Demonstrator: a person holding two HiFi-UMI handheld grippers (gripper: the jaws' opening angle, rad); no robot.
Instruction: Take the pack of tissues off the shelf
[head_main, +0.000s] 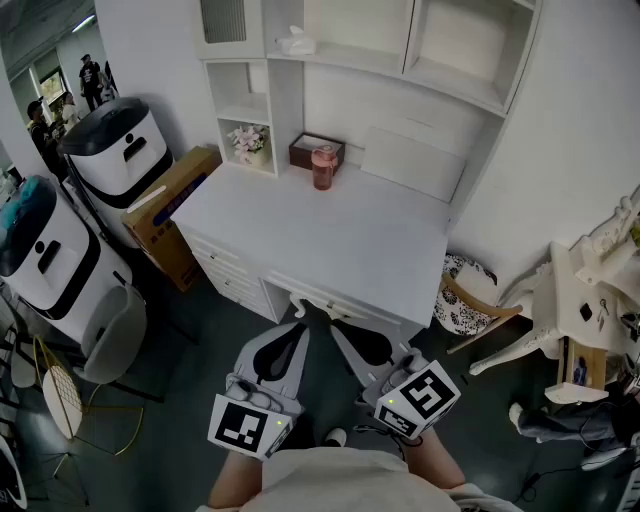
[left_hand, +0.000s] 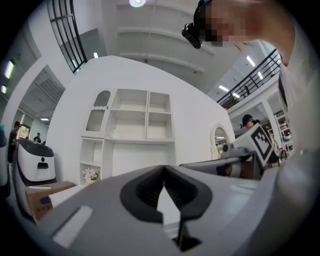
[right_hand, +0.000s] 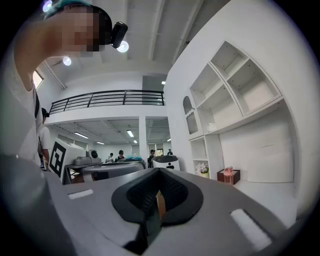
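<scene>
Both tools sit low in the head view, side by side in front of the person and short of the white desk. The left gripper has its jaws fully together. Its own view confirms it: the black pads meet at the tip, with only a thin wedge of daylight below them and nothing caught between. The right gripper looks the same. In its own view the dark pads are pressed closed at the front and it holds nothing. Neither tool touches the desk or anything on it.

Now to the target. The pack of tissues is up on the shelf above the desk, at the left end of that open bay, just beside the upright divider. It's well apart from both grippers. From here it reads as a small, pale, soft-looking bundle with a rumpled top. It's too far off to make out any print, and it may be a loose tuft of tissue sticking up.

Below it, at the back of the desk, a pink cup stands just in front of a dark brown box.
</scene>
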